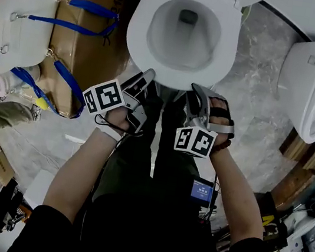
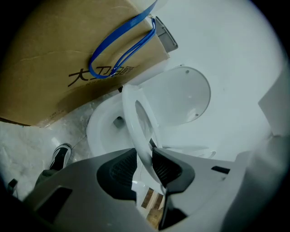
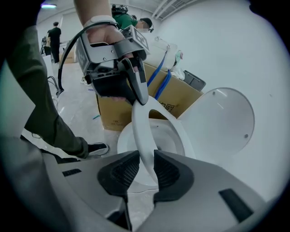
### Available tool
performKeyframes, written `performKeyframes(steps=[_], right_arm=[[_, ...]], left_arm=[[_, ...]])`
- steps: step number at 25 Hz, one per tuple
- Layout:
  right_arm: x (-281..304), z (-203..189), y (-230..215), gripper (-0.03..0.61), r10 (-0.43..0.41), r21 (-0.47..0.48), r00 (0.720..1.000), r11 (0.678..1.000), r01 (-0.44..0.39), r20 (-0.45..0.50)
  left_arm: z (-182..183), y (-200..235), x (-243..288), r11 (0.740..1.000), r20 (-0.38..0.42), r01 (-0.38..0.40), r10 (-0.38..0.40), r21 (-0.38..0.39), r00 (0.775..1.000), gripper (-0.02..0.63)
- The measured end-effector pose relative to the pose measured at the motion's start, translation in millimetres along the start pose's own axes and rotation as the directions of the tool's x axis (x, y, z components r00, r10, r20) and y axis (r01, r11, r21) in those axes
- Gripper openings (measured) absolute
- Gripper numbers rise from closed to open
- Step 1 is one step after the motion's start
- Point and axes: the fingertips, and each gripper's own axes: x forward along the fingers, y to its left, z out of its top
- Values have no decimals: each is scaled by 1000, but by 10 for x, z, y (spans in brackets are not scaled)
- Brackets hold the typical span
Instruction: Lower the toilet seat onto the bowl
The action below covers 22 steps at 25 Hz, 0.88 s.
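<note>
Left hand-held gripper point(image 1: 144, 78) and right hand-held gripper point(image 1: 197, 93) are side by side, each clamped on the toilet seat's point(image 1: 138, 35) front rim. The seat is tilted, front edge raised above the bowl point(image 1: 184, 40), lid point(image 3: 222, 122) upright behind the bowl.

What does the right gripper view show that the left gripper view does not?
Only the right gripper view: the left gripper on the rim of the toilet seat, the person's trouser leg, a bystander far behind. Only the left gripper view: the drain opening inside the bowl. Both: the seat partly raised between that view's own jaws, the raised lid, the cardboard box with blue straps.
</note>
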Motion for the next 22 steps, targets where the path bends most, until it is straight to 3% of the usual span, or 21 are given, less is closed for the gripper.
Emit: performKeyframes(steps=[4,8,10,12,14,15,19,21,22], right_arm=[[61,-51,107,118,4,42,1000,999,-4,8],[-4,-144,171,118,26,176,1000,984,-26,2],[-41,-252,191,118,41,264,999,964,-35,-15],[-37,-382,177,118,61,399,998,916,-47,-22],[11,-496,136,118,85,570,996,818,-73,6],[51,-551,117,118,97,660,995,746,-92,28],[272,-827,112,121,135,918,986,369,-145,101],[332,-839,98,148,121,964,977,181,-195,175],[353,-814,99,167,112,969,970,105,-225,214]], left_arm=[[-45,133,34,1000,8,20,-19,-18,1000,109],[-79,259,67,1000,-6,15,-15,-9,1000,109],[-102,318,86,1000,-17,11,-11,-2,1000,109],[-121,379,111,1000,-26,6,-6,2,1000,110],[-139,449,139,1000,-32,3,-3,-3,999,110],[-149,487,152,1000,-35,0,-1,-7,999,110],[-180,614,212,1000,-43,-10,9,-12,999,110],[-192,670,243,1000,-47,-16,15,-14,999,110],[-200,703,256,1000,-50,-19,18,-16,999,110]])
